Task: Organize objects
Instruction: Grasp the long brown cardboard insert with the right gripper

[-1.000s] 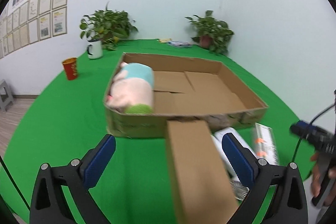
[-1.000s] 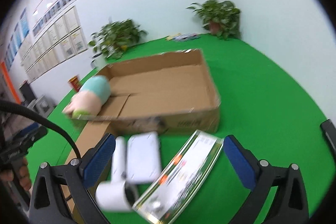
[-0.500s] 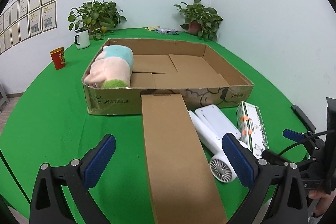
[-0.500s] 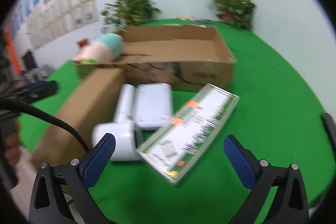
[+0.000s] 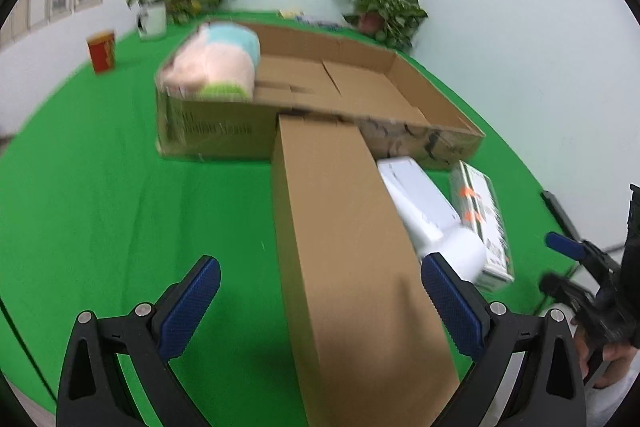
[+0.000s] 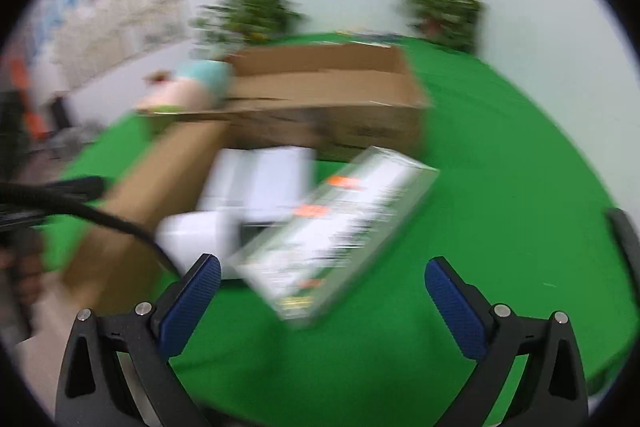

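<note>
Both views blurred by motion, left gripper point(image 5: 320, 307) nearer the long cardboard box point(image 5: 348, 247).

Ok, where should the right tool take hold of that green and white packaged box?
Grip the green and white box across its narrow width near the close end, coming from above: it lies flat and long on the green cloth, its right side free.

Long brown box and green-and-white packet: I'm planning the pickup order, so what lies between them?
In the left wrist view, a white hair dryer lies between the long brown box and the packet.
</note>
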